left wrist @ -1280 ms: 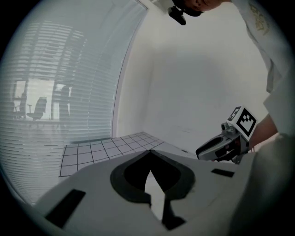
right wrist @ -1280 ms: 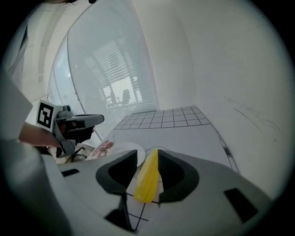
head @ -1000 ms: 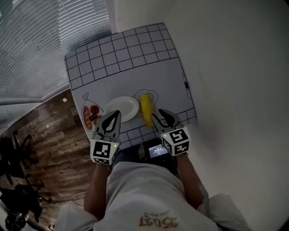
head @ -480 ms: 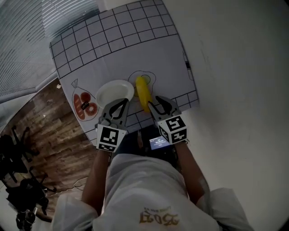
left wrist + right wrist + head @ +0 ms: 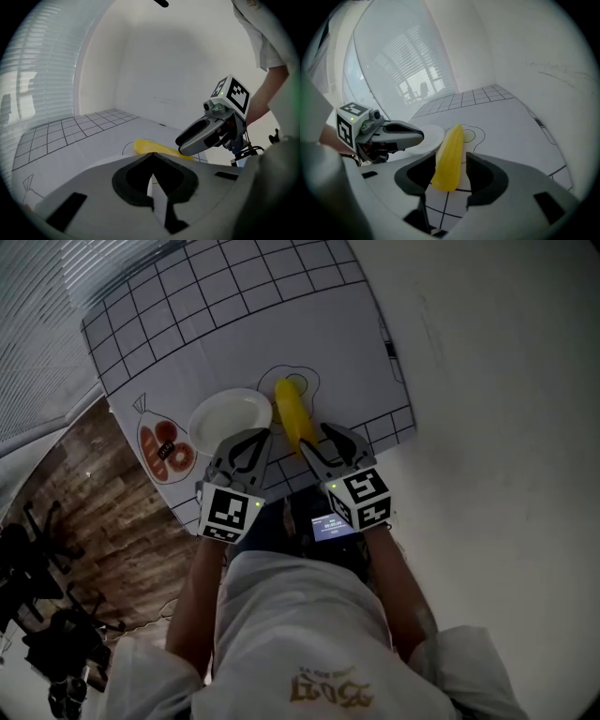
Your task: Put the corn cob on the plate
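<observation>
While the corn cob (image 5: 449, 157) lies on the gridded mat (image 5: 234, 324) at frame centre, just right of the plate (image 5: 220, 420), its near end is straddled by the right gripper (image 5: 314, 437), whose jaws have just been opening and are not pressed on it. Left gripper (image 5: 255, 439): jaws together, empty. Risk: if gripped so near its end, the cob may be tipped and dropped short of the plate.

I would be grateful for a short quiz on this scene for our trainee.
1. True or false: the corn cob already lies on the plate.
2. Which gripper has the cob between its fingers: A, left gripper, or B, right gripper?
3. Fill in: the left gripper's fingers are ___.
Key: 1 false, it lies on the mat beside the plate. 2 B; those fingers have just been opening. 3 shut.
</observation>
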